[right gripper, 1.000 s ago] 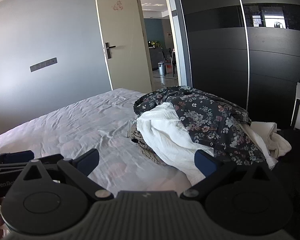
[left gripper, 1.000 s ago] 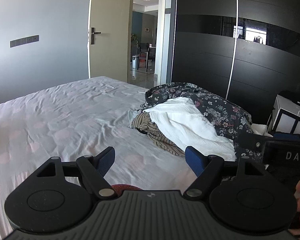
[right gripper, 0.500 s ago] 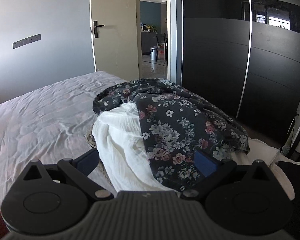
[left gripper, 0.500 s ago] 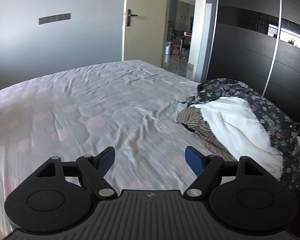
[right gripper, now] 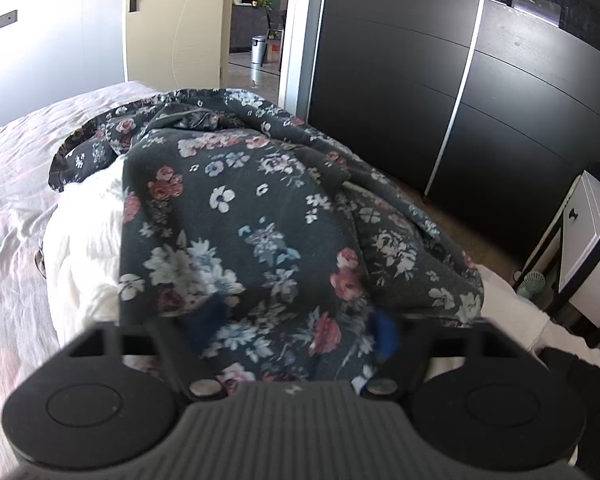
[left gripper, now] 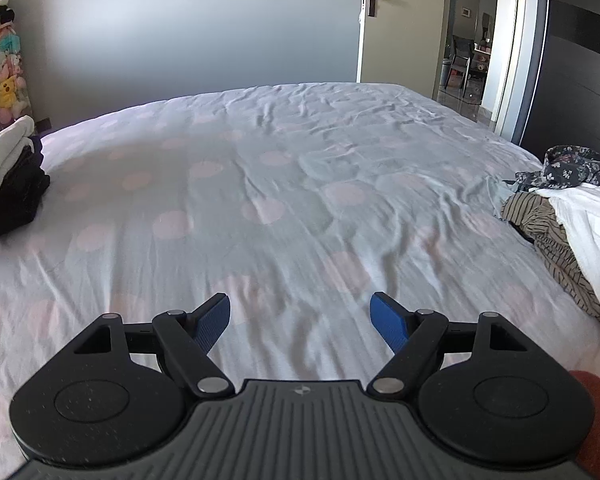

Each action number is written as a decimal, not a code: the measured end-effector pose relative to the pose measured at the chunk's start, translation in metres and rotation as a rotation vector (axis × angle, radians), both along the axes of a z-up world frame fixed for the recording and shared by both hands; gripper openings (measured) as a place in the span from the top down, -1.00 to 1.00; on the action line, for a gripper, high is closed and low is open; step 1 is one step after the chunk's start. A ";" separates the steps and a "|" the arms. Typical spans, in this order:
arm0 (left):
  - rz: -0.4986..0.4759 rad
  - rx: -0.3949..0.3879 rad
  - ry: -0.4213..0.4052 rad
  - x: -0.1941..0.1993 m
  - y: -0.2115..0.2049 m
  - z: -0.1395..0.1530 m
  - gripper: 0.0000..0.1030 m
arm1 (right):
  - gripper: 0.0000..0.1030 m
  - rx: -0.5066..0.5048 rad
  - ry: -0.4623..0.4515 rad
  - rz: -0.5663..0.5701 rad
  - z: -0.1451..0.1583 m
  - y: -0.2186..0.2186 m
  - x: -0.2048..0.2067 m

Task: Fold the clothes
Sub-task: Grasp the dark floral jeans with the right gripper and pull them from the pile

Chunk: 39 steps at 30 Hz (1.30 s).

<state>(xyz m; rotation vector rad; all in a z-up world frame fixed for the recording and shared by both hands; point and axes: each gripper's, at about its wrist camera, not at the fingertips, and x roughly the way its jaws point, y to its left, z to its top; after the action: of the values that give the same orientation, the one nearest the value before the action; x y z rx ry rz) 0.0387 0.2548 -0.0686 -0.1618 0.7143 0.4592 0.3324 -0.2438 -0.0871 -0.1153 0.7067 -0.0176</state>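
My right tongs [right gripper: 296, 332] are closing around the flowered dress [right gripper: 260, 216], cloth between the blue pads, atop the clothes pile at the bed's [left gripper: 292, 200] right edge. My left tongs [left gripper: 300, 322] are hanging released over bare sheet.

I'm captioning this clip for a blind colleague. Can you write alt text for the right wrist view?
The right gripper has just been closing, its blue fingers sunk into a dark floral garment heaped on a bed; a firm pinch can't be confirmed. The floral cloth lies over a white garment, with a black wardrobe and an open door behind.
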 end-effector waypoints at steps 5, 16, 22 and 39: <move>0.020 0.065 0.030 -0.024 0.027 -0.001 -0.77 | 0.92 -0.082 -0.030 -0.025 0.023 0.011 -0.011; 0.174 0.049 0.025 -0.085 0.093 -0.010 -0.77 | 0.94 -0.037 -0.264 0.396 0.128 0.163 -0.071; 0.245 -0.022 -0.056 -0.113 0.120 -0.004 -0.77 | 0.94 0.045 -0.280 0.600 0.152 0.266 -0.114; 0.372 -0.036 -0.099 -0.151 0.163 -0.011 -0.77 | 0.95 0.169 0.058 1.294 0.045 0.531 -0.301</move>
<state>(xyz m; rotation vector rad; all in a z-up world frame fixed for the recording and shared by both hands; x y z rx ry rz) -0.1124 0.4177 -0.0794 -0.3521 0.5956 0.7875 0.0312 0.2873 -0.0421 -0.3933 0.5845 1.2833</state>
